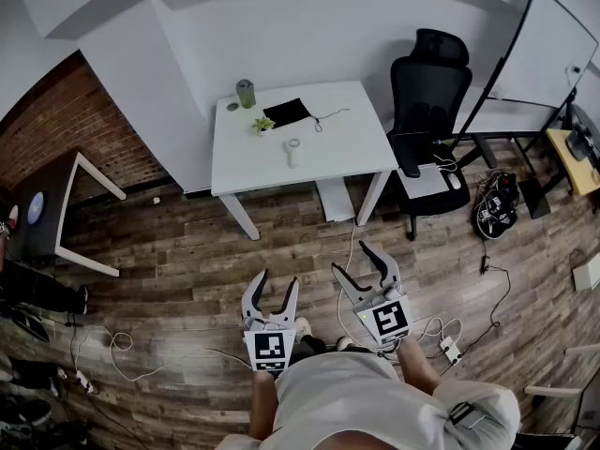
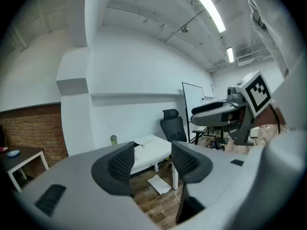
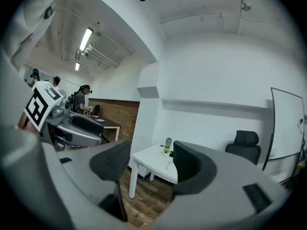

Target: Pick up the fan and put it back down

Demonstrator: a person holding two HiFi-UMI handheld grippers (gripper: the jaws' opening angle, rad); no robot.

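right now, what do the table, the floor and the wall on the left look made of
Table: probably painted or laminated board, smooth matte white, even top without grain.
Floor: wood or wood-look planks, with grain streaks and plank seams.
Wall on the left: red brick, mortar lines showing.

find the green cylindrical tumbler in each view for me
Head view: green cylindrical tumbler upper centre, at the back left corner of the white table.
Left gripper view: tumbler left of centre, just above the left-hand jaw.
Right gripper view: tumbler at centre, in the gap between the jaws.
Shared landmark: black office chair, right of the table in all three.
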